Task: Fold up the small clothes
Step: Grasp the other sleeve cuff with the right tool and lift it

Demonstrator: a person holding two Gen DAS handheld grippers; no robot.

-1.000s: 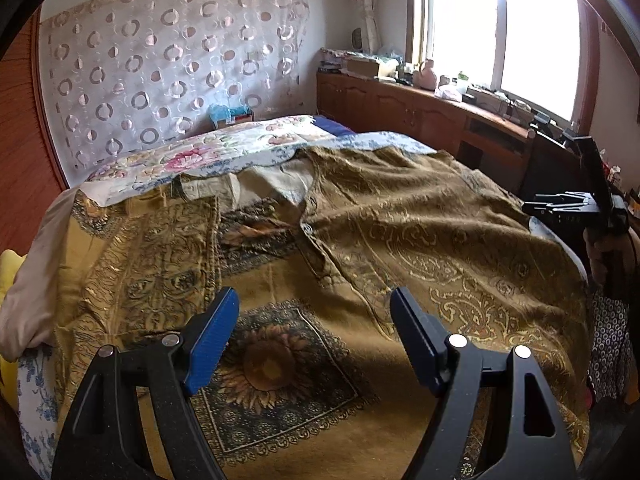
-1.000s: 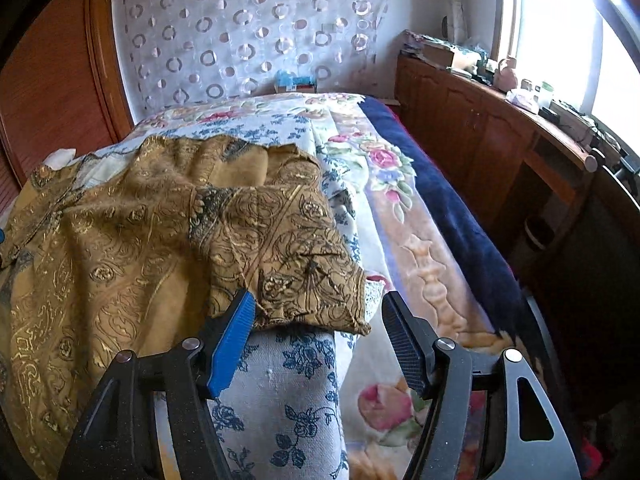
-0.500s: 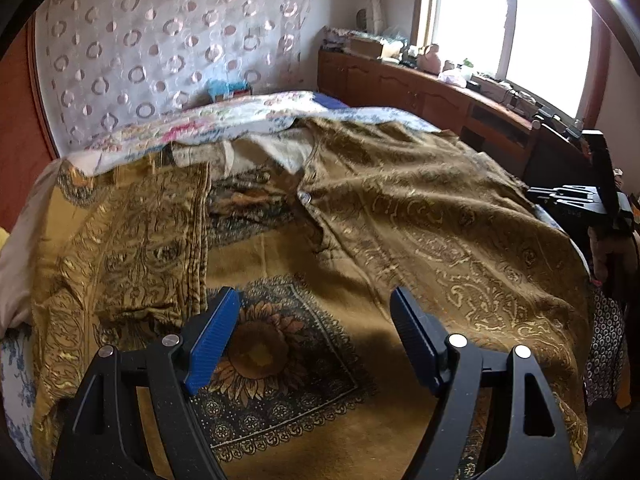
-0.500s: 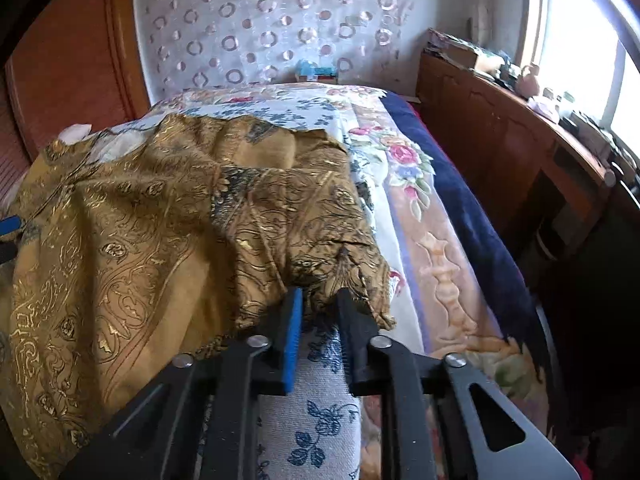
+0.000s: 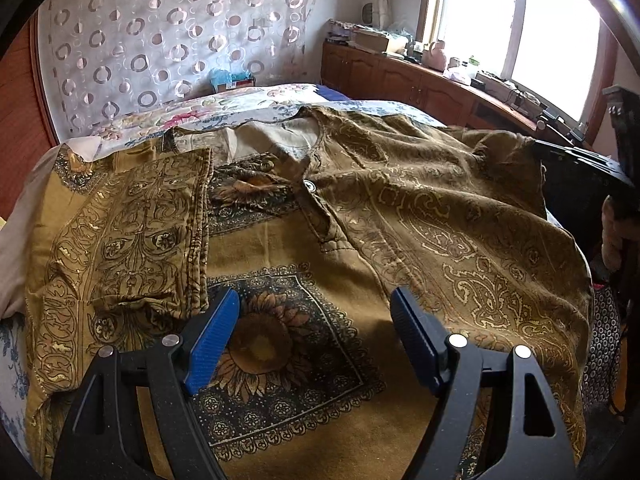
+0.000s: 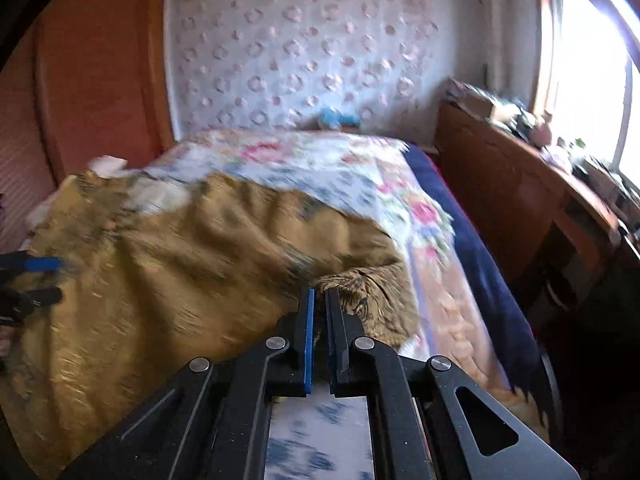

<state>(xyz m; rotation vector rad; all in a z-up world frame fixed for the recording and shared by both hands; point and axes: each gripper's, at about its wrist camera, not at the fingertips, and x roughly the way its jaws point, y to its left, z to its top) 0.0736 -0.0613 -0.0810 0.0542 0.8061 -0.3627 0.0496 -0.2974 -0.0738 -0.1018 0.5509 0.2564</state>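
A gold-brown patterned shirt (image 5: 360,216) lies spread on the bed, its left sleeve (image 5: 132,220) folded over the body. My left gripper (image 5: 314,316) is open and empty, just above the sunflower print (image 5: 260,344) on the lower front. My right gripper (image 6: 320,300) is shut on the shirt's right sleeve (image 6: 360,280) and lifts it off the bed edge. The right wrist view is motion-blurred. The right gripper also shows in the left wrist view (image 5: 584,160) at the shirt's far right edge.
The bed has a floral quilt (image 6: 320,168) and a dark blue blanket edge (image 6: 472,248). A wooden cabinet (image 6: 512,184) with clutter runs along the window on the right. A wooden wardrobe (image 6: 88,80) stands on the left.
My right gripper closed on the right sleeve and is lifting and moving it. My left gripper stayed open and moved in slightly over the shirt.
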